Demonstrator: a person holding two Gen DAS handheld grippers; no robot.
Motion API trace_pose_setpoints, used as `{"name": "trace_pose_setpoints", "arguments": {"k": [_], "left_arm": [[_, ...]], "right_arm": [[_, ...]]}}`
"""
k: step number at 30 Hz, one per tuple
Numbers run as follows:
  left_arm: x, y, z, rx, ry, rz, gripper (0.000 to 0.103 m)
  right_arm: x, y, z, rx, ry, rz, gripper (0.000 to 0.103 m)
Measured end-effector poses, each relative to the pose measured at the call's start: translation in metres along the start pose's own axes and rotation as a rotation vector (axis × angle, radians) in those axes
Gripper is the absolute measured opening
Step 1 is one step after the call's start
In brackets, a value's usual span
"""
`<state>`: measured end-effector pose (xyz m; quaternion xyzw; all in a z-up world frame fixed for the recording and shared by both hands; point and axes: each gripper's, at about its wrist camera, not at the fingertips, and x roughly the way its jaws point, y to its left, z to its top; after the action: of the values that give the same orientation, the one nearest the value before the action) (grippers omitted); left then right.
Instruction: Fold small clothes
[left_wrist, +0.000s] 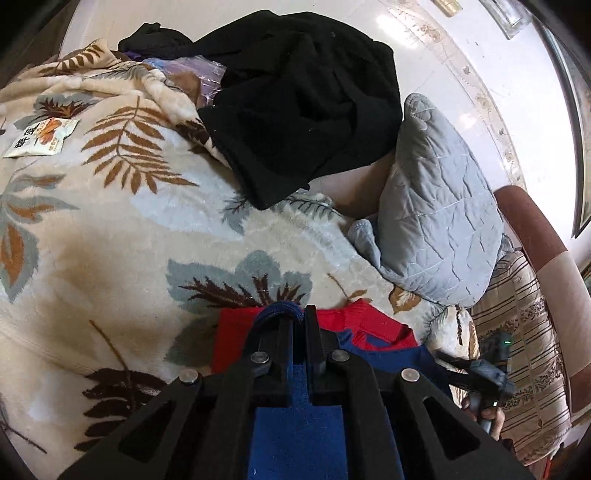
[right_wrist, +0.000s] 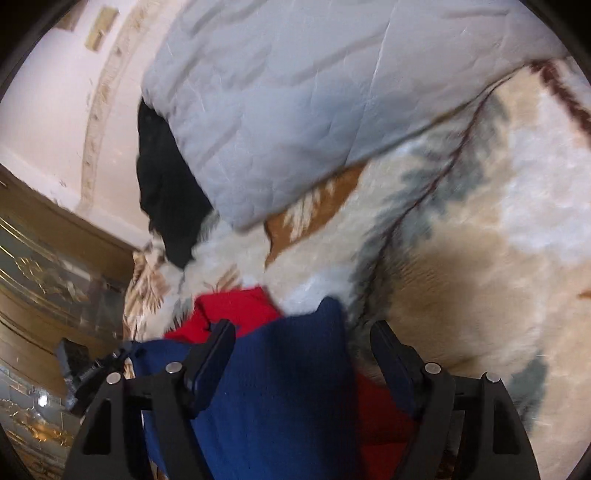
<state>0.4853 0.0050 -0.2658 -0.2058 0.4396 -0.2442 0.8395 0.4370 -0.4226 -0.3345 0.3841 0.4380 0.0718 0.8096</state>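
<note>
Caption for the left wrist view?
Left gripper shut on a red-and-blue garment over a leaf-print blanket.

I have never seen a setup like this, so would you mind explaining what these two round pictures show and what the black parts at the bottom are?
Each picture comes from a wide-angle camera mounted on a handheld two-finger gripper, looking forward along its fingers; a person carries one in each hand. The black parts are those fingers.

The left gripper is shut on the blue edge of a small red and blue garment. In the other picture, the right gripper stands open, with the same garment's blue cloth lying between its fingers but not pinched.

Everything rests on a cream blanket with a leaf pattern. On it lie a pile of black clothing, a grey quilted pillow and a small snack packet. The right picture is blurred.
</note>
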Motion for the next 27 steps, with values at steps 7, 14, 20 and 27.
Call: {"name": "trace_pose_setpoints", "arguments": {"k": [7, 14, 20, 27], "left_arm": [[-0.003, -0.008, 0.009, 0.002, -0.004, -0.022, 0.005], [0.036, -0.009, 0.021, 0.028, 0.038, 0.065, 0.005], [0.053, 0.021, 0.007, -0.089, 0.091, 0.069, 0.005], [-0.042, 0.002, -0.007, -0.089, -0.119, 0.147, 0.062]], "right_arm": [[-0.002, 0.027, -0.003, -0.137, -0.048, -0.16, 0.008], [-0.052, 0.01, 0.003, -0.066, -0.274, -0.199, 0.007], [-0.036, -0.034, 0.003, 0.116, -0.218, -0.124, 0.011], [-0.052, -0.002, -0.024, 0.017, -0.13, -0.1, 0.032]]}}
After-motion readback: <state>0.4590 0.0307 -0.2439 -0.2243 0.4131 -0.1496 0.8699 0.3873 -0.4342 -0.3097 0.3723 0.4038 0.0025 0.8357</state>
